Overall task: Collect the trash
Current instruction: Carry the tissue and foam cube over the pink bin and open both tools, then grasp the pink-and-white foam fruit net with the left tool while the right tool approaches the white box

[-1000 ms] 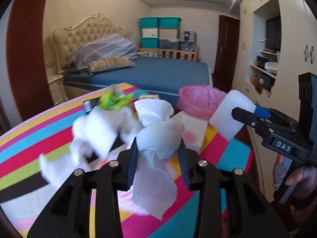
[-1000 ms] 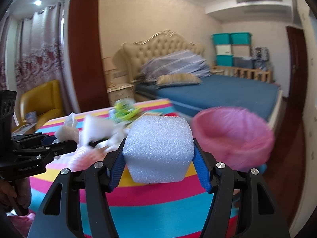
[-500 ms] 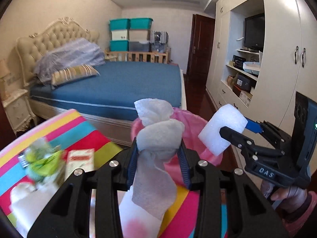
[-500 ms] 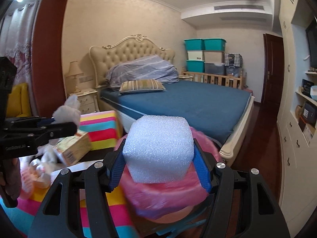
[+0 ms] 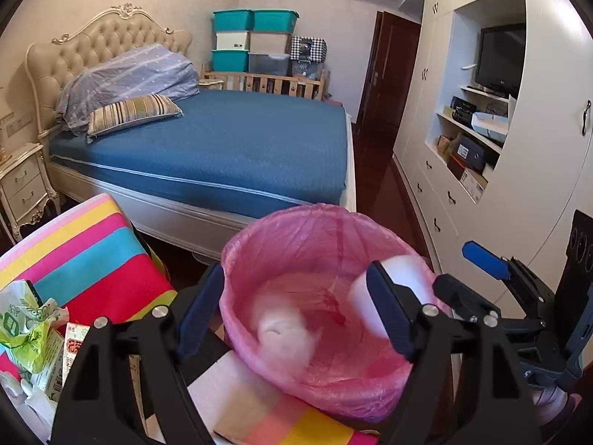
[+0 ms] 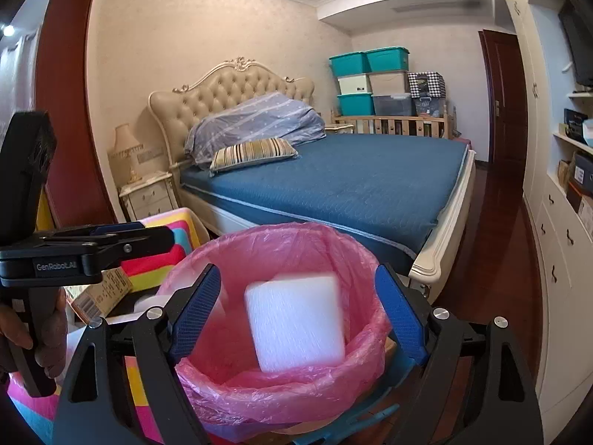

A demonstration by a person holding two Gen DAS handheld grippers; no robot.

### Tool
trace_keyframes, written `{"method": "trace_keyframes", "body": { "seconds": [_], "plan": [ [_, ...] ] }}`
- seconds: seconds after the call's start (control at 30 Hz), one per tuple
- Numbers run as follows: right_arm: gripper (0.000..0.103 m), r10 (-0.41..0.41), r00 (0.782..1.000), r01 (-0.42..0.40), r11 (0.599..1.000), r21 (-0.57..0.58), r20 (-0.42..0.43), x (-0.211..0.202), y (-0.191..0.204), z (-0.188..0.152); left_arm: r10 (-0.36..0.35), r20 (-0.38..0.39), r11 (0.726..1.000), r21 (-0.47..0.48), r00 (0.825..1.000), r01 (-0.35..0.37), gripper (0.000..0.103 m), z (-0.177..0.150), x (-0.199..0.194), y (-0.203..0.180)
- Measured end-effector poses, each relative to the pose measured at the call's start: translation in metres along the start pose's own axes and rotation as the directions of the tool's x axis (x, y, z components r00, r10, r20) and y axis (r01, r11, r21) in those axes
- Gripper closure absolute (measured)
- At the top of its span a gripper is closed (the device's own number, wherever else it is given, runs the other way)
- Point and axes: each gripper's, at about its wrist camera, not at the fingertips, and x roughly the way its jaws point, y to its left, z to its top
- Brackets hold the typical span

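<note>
Both claws now hang over the pink plastic-lined round trash bin (image 5: pixel 326 244), and both are releasing. My left claw (image 5: pixel 296 315), which half a second ago pinched a crumpled white tissue wad (image 5: pixel 285 333), is opening its jaws; the wad is free of the pads and sits blurred low inside the liner, so I judge it to be falling. My right claw (image 6: pixel 298 307), which was clamped on a white foam block (image 6: pixel 296 326), is likewise opening; the block sits between the spread blue pads without touching them, blurred, and is already below the bin rim. Consequence for the task: two items of trash are delivered in one pass, and both claws are free for the next pickup. Count in view: one bin, two items dropping into it, two claws. Remaining trash lies on the striped multicolour table (image 5: pixel 85 259) at the left: one crumpled green-and-white plastic wrapper (image 5: pixel 26 326), one small printed cardboard carton (image 6: pixel 102 293), and some white paper at the edge of the left view whose number I cannot tell. The blue-covered bed (image 5: pixel 229 148) behind carries no trash that I can see.
</note>
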Motion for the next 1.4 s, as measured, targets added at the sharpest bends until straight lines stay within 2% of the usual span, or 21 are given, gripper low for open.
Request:
{"method": "trace_keyframes", "body": {
  "seconds": [0.07, 0.2, 0.27, 0.3, 0.57, 0.7, 0.87, 0.97, 1.13, 1.4],
  "plan": [
    [0.022, -0.006, 1.000, 0.006, 1.000, 0.014, 0.010, -0.007, -0.002, -0.001, 0.007, 0.004, 1.000, -0.015, 1.000, -0.007, 0.024, -0.002, -0.010, 0.007],
    [0.022, -0.025, 0.999, 0.025, 1.000, 0.006, 0.025, -0.030, -0.001, -0.005, 0.035, 0.039, 0.999, -0.041, 0.999, -0.034, 0.009, -0.007, -0.041, 0.014],
    [0.021, -0.037, 0.999, 0.037, 0.999, -0.010, 0.038, -0.044, 0.006, -0.008, 0.059, 0.065, 0.997, -0.044, 0.996, -0.057, 0.005, -0.011, -0.059, 0.013],
    [0.018, -0.045, 0.998, 0.046, 0.999, -0.015, 0.044, -0.050, 0.009, -0.009, 0.058, 0.075, 0.998, -0.042, 0.996, -0.055, 0.005, -0.014, -0.068, 0.013],
    [0.018, -0.064, 0.995, 0.064, 0.998, -0.004, 0.072, -0.085, 0.042, -0.022, 0.122, 0.139, 0.992, 0.021, 0.983, -0.126, 0.005, -0.045, -0.142, 0.009],
    [0.018, -0.047, 0.998, 0.047, 0.999, -0.011, 0.035, -0.090, 0.065, -0.036, 0.176, 0.177, 0.982, 0.036, 0.968, -0.185, 0.005, -0.075, -0.178, 0.016],
    [0.018, -0.001, 1.000, 0.001, 0.999, -0.047, -0.009, -0.093, 0.100, -0.051, 0.245, 0.223, 0.967, 0.009, 0.944, -0.253, 0.005, -0.108, -0.224, 0.036],
    [0.018, 0.011, 1.000, -0.012, 0.998, -0.067, -0.018, -0.095, 0.118, -0.057, 0.286, 0.207, 0.957, -0.015, 0.936, -0.289, 0.005, -0.125, -0.240, 0.050],
    [0.018, 0.019, 0.998, -0.023, 0.998, -0.064, -0.053, -0.091, 0.132, -0.062, 0.308, 0.159, 0.951, -0.072, 0.938, -0.301, 0.005, -0.156, -0.258, 0.077],
    [0.018, 0.050, 0.996, -0.052, 0.998, -0.030, -0.079, -0.090, 0.136, -0.069, 0.331, 0.080, 0.941, -0.094, 0.940, -0.324, 0.005, -0.199, -0.264, 0.098]
  ]
}}
